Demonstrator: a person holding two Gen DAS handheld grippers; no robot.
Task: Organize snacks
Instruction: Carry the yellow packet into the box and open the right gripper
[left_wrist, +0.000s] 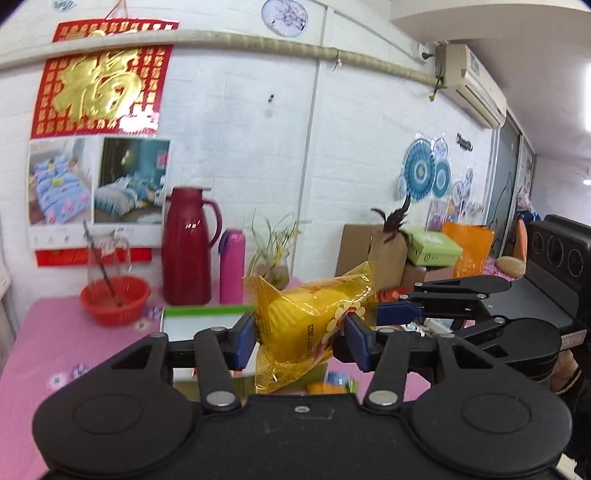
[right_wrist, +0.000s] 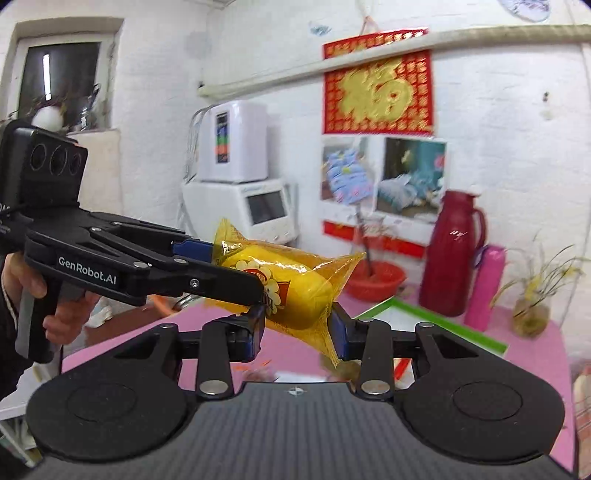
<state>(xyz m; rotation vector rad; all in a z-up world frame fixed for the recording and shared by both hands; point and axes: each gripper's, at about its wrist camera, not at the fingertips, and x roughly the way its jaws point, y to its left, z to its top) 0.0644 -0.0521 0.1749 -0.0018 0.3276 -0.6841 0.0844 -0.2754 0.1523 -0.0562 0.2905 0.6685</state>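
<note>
Yellow snack packet (left_wrist: 310, 325) held aloft above the pink desk (left_wrist: 44, 354). Left gripper (left_wrist: 300, 338) jaws clamped on its middle; right gripper (right_wrist: 298, 328), at 3 o'clock, jaws closed on its end.

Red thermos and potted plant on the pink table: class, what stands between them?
A pink bottle stands between the red thermos and the potted plant; both wrist views show it.

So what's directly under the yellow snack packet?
The yellow snack packet hangs above the pink table. Blurred colourful wrappers show below it; the gripper body hides the rest.
</note>
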